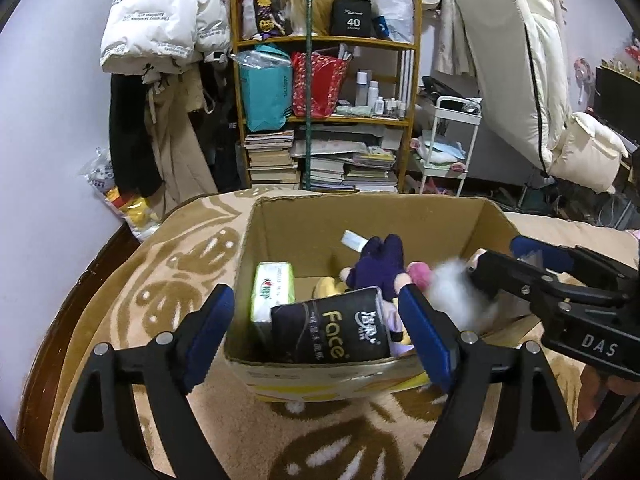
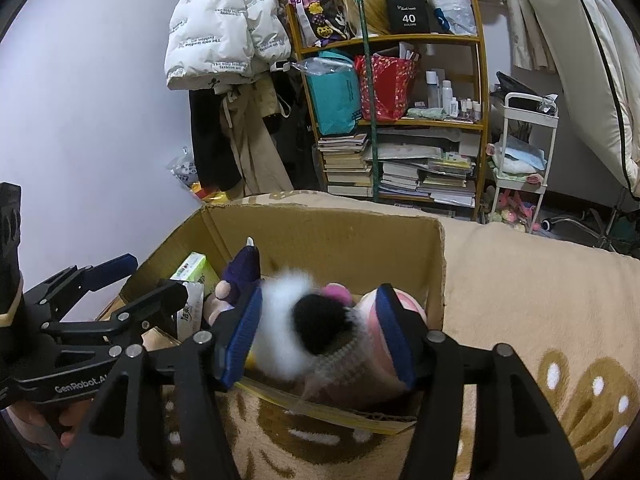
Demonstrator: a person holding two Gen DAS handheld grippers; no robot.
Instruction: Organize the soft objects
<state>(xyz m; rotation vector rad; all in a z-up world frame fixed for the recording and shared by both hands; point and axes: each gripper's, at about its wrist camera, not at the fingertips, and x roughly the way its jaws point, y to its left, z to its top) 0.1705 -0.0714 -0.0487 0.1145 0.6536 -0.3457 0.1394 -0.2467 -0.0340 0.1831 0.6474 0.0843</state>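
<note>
The right gripper (image 2: 318, 330) has a fluffy white and black plush toy (image 2: 298, 322) between its jaws, which stand fairly wide with the blue pads pressed against the toy's sides, so it looks held rather than loose, though the toy is blurred and I cannot tell how firm the grip is. The toy hangs over the near right corner of the cardboard box (image 2: 332, 236), with the box's open space lying straight ahead of and below the jaws; its long axis seems to run forward along the fingers, toward the box's back wall. In my judgement the coming move is a short drop or push forward into that gap, beside the purple doll (image 2: 240, 270) already lying in the box. The left gripper (image 1: 316, 330) has its jaws spread wide and holds nothing; a black tissue pack (image 1: 334, 326) sits between and just ahead of them, leaning inside the box's near wall, with a green tissue pack (image 1: 272, 288) just behind it. The right gripper is the nearer one to the toy's resting place. The box stands on a beige patterned blanket (image 1: 160, 280).
</note>
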